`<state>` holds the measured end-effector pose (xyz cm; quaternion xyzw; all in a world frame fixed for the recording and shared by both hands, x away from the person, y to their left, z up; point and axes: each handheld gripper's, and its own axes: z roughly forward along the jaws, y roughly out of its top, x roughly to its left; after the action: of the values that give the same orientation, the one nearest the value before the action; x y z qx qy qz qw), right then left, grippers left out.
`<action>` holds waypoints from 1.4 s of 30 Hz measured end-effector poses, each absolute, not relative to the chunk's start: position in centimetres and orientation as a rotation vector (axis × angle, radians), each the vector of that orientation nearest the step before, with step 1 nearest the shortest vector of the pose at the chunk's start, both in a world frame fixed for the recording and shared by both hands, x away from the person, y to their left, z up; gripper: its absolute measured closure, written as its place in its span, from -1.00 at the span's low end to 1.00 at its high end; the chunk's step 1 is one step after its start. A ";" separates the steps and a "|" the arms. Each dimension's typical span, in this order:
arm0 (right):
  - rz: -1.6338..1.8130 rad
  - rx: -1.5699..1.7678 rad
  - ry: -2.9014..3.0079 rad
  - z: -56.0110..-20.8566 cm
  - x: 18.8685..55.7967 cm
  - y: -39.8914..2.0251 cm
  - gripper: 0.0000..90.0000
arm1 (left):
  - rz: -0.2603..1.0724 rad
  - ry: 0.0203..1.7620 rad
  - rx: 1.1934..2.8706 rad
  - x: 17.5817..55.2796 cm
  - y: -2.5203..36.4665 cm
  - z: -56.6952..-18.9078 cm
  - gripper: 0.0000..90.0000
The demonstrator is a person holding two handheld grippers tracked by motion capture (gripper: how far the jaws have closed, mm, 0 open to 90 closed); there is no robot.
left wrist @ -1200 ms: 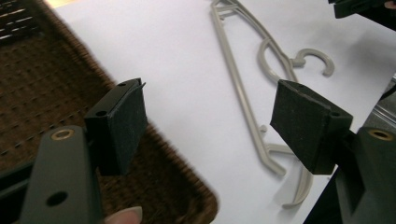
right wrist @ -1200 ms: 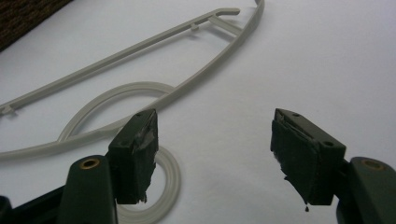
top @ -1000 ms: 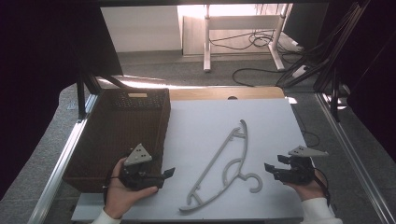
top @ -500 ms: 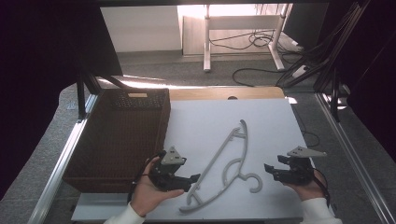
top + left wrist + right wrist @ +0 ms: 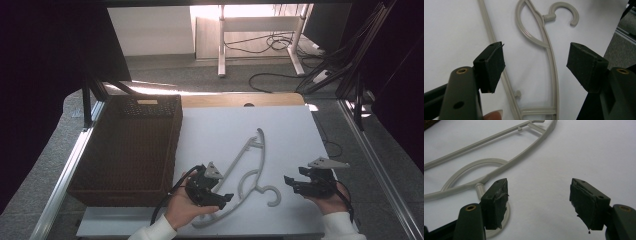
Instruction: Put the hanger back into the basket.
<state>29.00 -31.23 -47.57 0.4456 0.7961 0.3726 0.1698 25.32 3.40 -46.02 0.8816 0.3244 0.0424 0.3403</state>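
Grey plastic clothes hanger [image 5: 248,175] flat on white surface [image 5: 280,135] | left gripper [image 5: 536,67] fingers spread, straddling hanger, just been closing slightly | right gripper [image 5: 539,202] fingers spread, empty

Grey plastic hanger [image 5: 248,172] lies flat on white table [image 5: 280,130], slanted, hook end toward the near edge, just right of basket [image 5: 130,145].

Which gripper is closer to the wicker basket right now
Left. The left gripper sits just off the basket's near right corner; the right gripper is beyond the hanger.
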 end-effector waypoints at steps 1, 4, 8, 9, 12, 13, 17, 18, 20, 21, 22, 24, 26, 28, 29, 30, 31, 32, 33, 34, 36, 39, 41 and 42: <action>1.056 1.266 2.263 -47.6 29.0 -31.2 -0.31 | 0.107 0.846 2.295 25.4 3.3 -46.1 -0.33; 1.058 1.269 2.256 -47.5 28.9 -31.3 -0.31 | 0.108 0.846 2.297 25.4 3.1 -46.3 -0.33; 1.052 1.269 2.257 -47.6 29.0 -31.3 -0.32 | 0.078 0.844 2.297 25.6 2.6 -46.7 -0.33; 1.052 1.273 2.256 -47.6 29.0 -31.3 -0.32 | 0.074 0.844 2.298 25.7 2.4 -46.8 -0.33; 1.047 1.270 2.258 -47.6 29.0 -31.3 -0.32 | 0.050 0.845 2.302 25.9 1.9 -47.2 -0.33; 1.046 1.271 2.258 -47.6 29.0 -31.3 -0.32 | 0.043 0.845 2.303 26.0 1.7 -47.3 -0.33; 1.046 1.270 2.255 -47.6 29.0 -31.3 -0.32 | 0.019 0.845 2.309 26.1 0.9 -47.5 -0.31; 1.047 1.272 2.254 -47.6 29.0 -31.3 -0.32 | 0.016 0.843 2.309 26.1 0.7 -47.6 -0.31; 1.047 1.273 2.254 -47.6 29.0 -31.4 -0.32 | 0.010 0.836 2.315 26.1 0.1 -47.8 -0.30; 1.046 1.272 2.253 -47.6 29.0 -31.4 -0.32 | 0.012 0.830 2.323 26.1 -0.1 -47.9 -0.30; 1.046 1.272 2.254 -47.6 29.0 -31.4 -0.32 | 0.010 0.824 2.331 26.1 -0.3 -48.0 -0.29; 1.044 1.274 2.254 -47.6 29.0 -31.4 -0.32 | 0.010 0.820 2.346 26.2 -0.7 -48.3 -0.29; 1.042 1.274 2.254 -47.6 29.0 -31.4 -0.32 | 0.014 0.823 2.358 26.2 -1.0 -48.6 -0.27; 1.040 1.273 2.251 -47.6 28.9 -31.5 -0.32 | 0.019 0.835 2.365 26.2 -1.3 -49.0 -0.26; 1.040 1.272 2.251 -47.6 28.9 -31.5 -0.32 | 0.016 0.842 2.367 26.2 -1.3 -49.1 -0.24; 1.039 1.273 2.250 -47.6 28.9 -31.5 -0.32 | 0.013 0.853 2.364 26.2 -1.4 -49.3 -0.23; 1.038 1.274 2.249 -47.7 28.9 -31.5 -0.32 | 0.014 0.855 2.373 26.2 -1.5 -49.5 -0.20; 1.039 1.276 2.248 -47.7 29.0 -31.5 -0.32 | 0.015 0.860 2.374 26.2 -1.5 -49.6 -0.18; 1.038 1.277 2.247 -47.7 29.0 -31.5 -0.32 | 0.016 0.864 2.382 26.1 -1.5 -49.7 -0.16; 1.037 1.278 2.247 -47.7 29.0 -31.5 -0.32 | 0.015 0.869 2.390 26.1 -1.5 -49.9 -0.13; 1.034 1.277 2.248 -47.7 29.0 -31.5 -0.32 | 0.014 0.875 2.395 26.1 -1.6 -50.1 -0.06; 1.032 1.276 2.249 -47.7 29.0 -31.4 -0.32 | 0.023 0.864 2.406 25.8 -1.8 -50.3 0.06; 1.033 1.276 2.247 -47.7 29.0 -31.5 -0.32 | 0.016 0.859 2.405 25.6 -2.1 -50.4 0.12; 1.033 1.278 2.246 -47.7 29.0 -31.5 -0.32 | 0.015 0.856 2.413 25.6 -2.2 -50.5 0.15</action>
<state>28.96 -31.47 -47.68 0.4519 0.7941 0.3652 0.1784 25.56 -2.19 -50.52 0.9028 0.3205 0.0057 0.2867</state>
